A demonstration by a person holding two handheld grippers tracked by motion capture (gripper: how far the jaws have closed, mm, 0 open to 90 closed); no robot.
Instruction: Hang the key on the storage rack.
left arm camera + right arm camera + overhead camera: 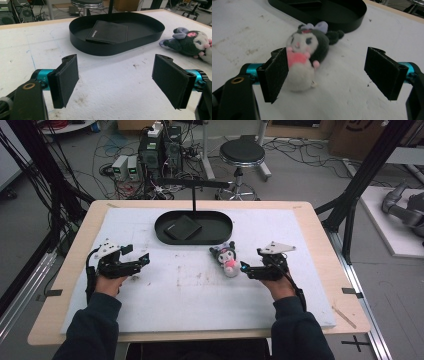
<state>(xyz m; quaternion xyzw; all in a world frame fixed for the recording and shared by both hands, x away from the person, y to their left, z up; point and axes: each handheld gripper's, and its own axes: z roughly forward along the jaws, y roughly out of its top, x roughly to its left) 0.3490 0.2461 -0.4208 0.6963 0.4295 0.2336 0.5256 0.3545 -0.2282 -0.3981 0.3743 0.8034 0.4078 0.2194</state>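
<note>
table (320, 227) | white mat (125, 222) | on mat: black tray (162, 232), plush toy (226, 257)

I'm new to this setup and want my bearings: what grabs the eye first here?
A small plush doll with a dark head and pink front lies on the white mat, just ahead of the open right gripper. Behind it sits a black oval tray holding a flat black wallet. The left gripper, also open, rests over bare mat.
</note>
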